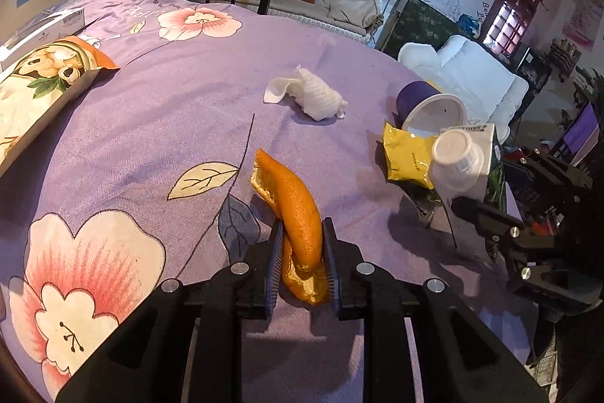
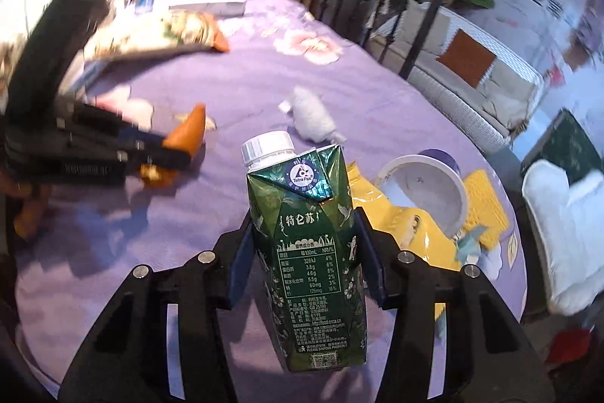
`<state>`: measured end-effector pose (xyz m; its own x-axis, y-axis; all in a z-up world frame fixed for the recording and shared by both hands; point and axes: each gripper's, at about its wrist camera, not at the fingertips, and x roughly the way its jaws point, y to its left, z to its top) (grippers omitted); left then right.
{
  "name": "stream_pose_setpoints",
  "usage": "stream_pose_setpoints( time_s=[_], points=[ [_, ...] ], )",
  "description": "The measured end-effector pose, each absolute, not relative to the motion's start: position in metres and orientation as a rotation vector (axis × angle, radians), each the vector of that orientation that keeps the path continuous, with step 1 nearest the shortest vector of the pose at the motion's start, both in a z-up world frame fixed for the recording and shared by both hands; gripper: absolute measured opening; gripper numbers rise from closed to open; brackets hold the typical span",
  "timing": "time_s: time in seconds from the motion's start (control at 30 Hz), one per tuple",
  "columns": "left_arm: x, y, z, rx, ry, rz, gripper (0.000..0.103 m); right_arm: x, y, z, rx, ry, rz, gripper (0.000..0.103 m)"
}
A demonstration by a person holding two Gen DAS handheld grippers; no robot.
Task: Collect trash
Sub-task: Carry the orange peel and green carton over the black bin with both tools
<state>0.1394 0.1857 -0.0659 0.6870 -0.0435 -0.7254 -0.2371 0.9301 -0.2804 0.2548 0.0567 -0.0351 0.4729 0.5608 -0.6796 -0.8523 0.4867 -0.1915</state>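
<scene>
Left wrist: orange peel (image 1: 298, 210) gripped, right wrist: milk carton (image 2: 309, 252) gripped

The right gripper (image 2: 304, 253) has its two blue pads against the sides of a green milk carton with a white screw cap (image 2: 307, 244), held upright above the purple flowered bedspread (image 2: 226, 78). Behind it lie a tipped white-lined purple paper cup (image 2: 426, 191) and a yellow foil wrapper (image 2: 381, 210). At left, the left gripper (image 2: 166, 150) clamps a blurred orange peel (image 2: 188, 129).

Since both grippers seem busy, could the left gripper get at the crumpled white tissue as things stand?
Probably not yet. The bedspread up to the tissue is bare, but the left gripper is shut on the orange peel, which would have to be dropped first.
</scene>
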Motion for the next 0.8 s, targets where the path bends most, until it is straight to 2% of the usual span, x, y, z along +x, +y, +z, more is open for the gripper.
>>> stream_pose_setpoints(
  time_s=[0.3,0.8],
  points=[
    [0.118,0.149,-0.057,-0.361,0.772,0.035,0.021,0.214,0.012,-0.020,-0.322,0.583,0.881,0.050],
    [0.105,0.069,-0.039,-0.274,0.729,-0.131,0.021,0.171,-0.088,-0.012,-0.091,0.574,0.736,0.050]
  ],
)
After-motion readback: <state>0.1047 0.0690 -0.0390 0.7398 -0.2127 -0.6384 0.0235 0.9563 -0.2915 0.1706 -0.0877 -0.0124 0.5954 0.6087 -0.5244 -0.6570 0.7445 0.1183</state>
